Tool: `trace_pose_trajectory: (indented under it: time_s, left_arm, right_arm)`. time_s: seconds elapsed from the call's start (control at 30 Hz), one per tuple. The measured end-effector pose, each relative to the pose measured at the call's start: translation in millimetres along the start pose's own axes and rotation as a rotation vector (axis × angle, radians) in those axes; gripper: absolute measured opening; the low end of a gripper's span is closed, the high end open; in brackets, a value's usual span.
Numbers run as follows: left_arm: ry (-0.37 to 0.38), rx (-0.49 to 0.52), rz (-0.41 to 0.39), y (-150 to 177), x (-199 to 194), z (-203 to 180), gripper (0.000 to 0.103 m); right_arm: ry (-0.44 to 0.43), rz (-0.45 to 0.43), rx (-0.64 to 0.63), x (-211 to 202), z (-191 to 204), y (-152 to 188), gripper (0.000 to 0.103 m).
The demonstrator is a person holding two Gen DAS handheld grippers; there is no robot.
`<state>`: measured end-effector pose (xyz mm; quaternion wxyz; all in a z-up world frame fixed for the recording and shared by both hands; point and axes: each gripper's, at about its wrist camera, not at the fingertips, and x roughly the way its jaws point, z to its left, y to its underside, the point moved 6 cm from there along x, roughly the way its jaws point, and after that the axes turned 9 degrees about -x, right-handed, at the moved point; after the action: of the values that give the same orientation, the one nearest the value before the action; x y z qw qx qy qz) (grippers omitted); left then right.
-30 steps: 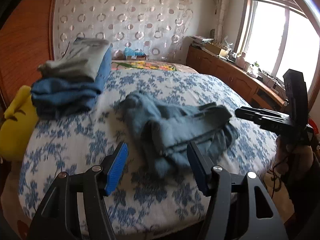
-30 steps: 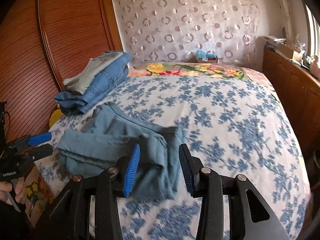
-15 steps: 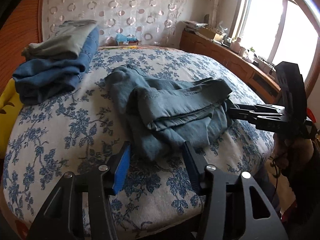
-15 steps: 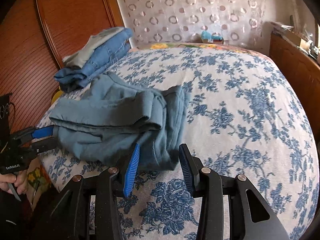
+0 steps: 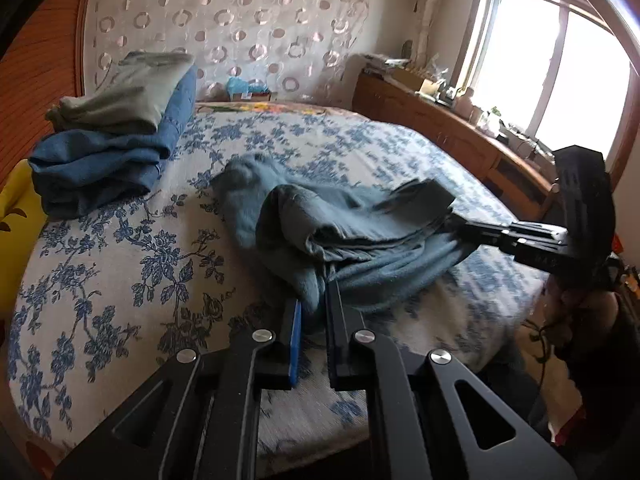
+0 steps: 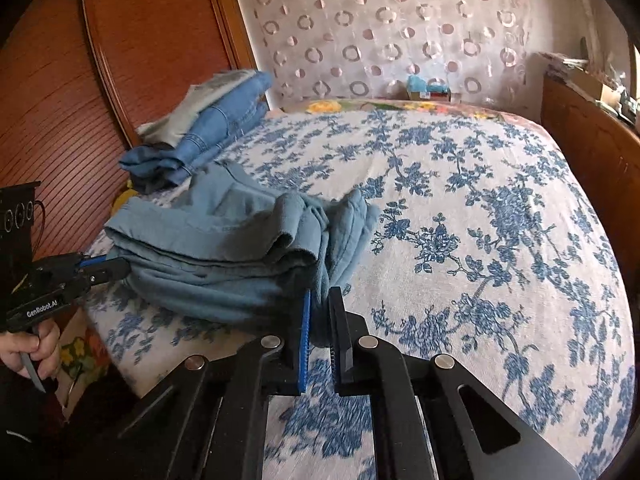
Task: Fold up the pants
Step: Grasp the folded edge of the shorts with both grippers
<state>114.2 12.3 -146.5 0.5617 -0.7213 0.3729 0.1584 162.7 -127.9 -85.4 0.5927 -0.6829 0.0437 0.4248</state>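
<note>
Crumpled grey-blue pants [image 5: 360, 232] [image 6: 224, 248] lie in a heap near the front of the flowered bed [image 5: 120, 260]. My left gripper [image 5: 314, 300] is at the heap's near left corner, its jaws closing with a fold of cloth pinched between the pads. In the right wrist view the left gripper [image 6: 104, 266] bites the pants' left end. My right gripper [image 6: 320, 300] is closing on the near right corner, fabric squeezed between its pads. From the left wrist view the right gripper [image 5: 460, 224] grips the heap's right end.
A stack of folded jeans and grey clothes [image 5: 108, 160] [image 6: 216, 132] sits at the bed's back left. A yellow cushion [image 5: 16, 220] lies beside it. A wooden cabinet [image 5: 460, 132] runs under the window on the right. A hand [image 6: 32, 350] holds the left gripper's handle.
Both grippers went from open to closed on the near edge of the pants. The heap now sits slightly raised and bunched between them.
</note>
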Motion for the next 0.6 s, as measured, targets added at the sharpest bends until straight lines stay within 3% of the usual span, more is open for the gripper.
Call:
trace_pose_trajectory:
  time_s: [0.27, 0.37, 0.43, 0.6]
  left_arm:
    - [0.001, 0.028, 0.034, 21.9, -16.1, -11.1, 0.011]
    - [-0.032, 0.034, 0.069, 28.4, -5.2, -6.8, 0.017]
    - [-0.041, 0.015, 0.083, 29.3, -1.0, -1.6, 0.027]
    - [-0.040, 0.013, 0.075, 25.4, -4.3, 2.5, 0.033]
  right_arm:
    - [-0.025, 0.013, -0.023, -31.8, 14.8, 24.2, 0.008]
    - [-0.035, 0.043, -0.015, -31.1, 15.9, 31.9, 0.008]
    - [-0.028, 0.057, -0.024, -28.5, 16.0, 34.0, 0.008]
    - [-0.009, 0.043, -0.049, -33.2, 20.7, 29.5, 0.026]
